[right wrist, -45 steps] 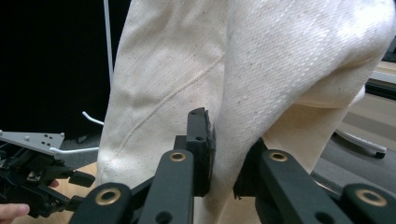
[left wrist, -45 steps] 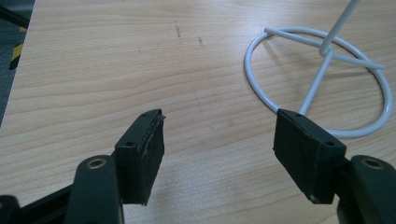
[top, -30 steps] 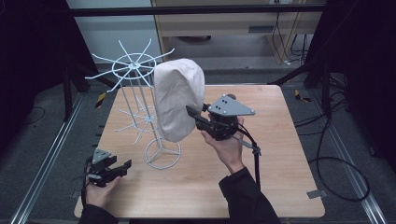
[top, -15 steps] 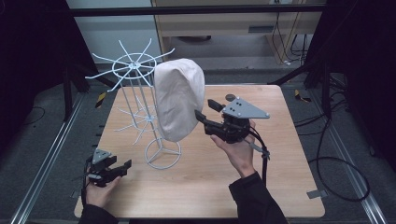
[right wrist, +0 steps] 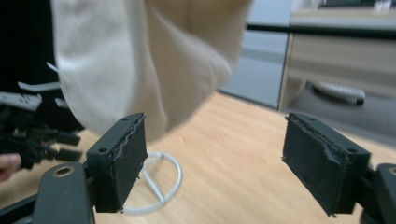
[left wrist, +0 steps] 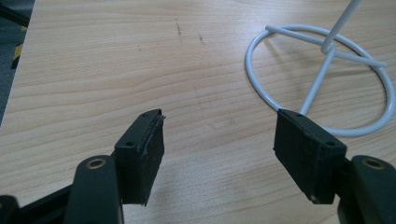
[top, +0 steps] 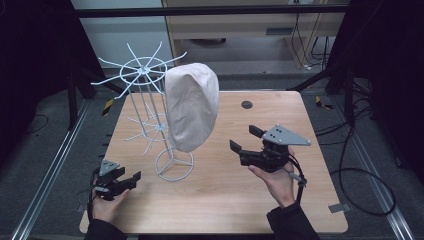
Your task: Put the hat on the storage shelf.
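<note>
**Cap hangs on the rack, both grippers empty**

I see the beige cap (top: 191, 106) hanging on the white wire rack (top: 145, 90) on the wooden table (top: 210, 200). My right gripper (top: 245, 140) sits near it, not touching; its jaws have just been opening and hold nothing. My left gripper (top: 131, 179) rests by the rack's ring base (left wrist: 322, 84), jaws apart, empty.

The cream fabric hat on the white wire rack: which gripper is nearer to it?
Right. The right gripper, jaws just opened and empty, sits just right of the cream fabric hat; the left gripper rests low at the table's near-left corner.
</note>
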{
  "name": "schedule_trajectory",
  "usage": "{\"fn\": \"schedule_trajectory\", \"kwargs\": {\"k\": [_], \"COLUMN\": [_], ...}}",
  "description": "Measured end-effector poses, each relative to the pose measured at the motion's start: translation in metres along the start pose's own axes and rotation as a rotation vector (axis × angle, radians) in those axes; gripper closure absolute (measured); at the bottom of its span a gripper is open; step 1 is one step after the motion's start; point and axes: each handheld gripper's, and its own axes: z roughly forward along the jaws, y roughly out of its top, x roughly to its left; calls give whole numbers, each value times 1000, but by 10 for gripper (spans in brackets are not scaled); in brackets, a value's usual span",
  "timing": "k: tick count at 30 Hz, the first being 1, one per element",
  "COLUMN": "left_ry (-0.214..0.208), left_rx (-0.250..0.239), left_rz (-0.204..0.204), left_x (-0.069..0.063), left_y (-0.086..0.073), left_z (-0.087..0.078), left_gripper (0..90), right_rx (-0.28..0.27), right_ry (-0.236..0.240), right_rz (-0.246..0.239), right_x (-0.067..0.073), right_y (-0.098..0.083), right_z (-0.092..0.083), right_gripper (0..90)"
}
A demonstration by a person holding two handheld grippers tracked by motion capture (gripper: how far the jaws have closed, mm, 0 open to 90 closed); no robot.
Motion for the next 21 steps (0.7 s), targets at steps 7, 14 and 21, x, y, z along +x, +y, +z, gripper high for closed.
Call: {"fn": "schedule_trajectory", "kwargs": {"k": [7, 14, 21], "left_ry": [-6, -14, -9], "left_rx": [-1, -2, 0], "left_rz": [6, 13, 29], "left_x": [-1, -1, -1], "left_y": [0, -1, -2], "left_z": [1, 2, 3], "left_gripper": [328, 307, 294], "right_rx": [107, 226, 294], "right_ry": [-41, -176, -268], "right_rz": [101, 96, 127], "right_x": [-32, -64, -93], "right_y": [-43, -84, -114], "right_z": [-5, -9, -19], "right_gripper": [172, 166, 171]}}
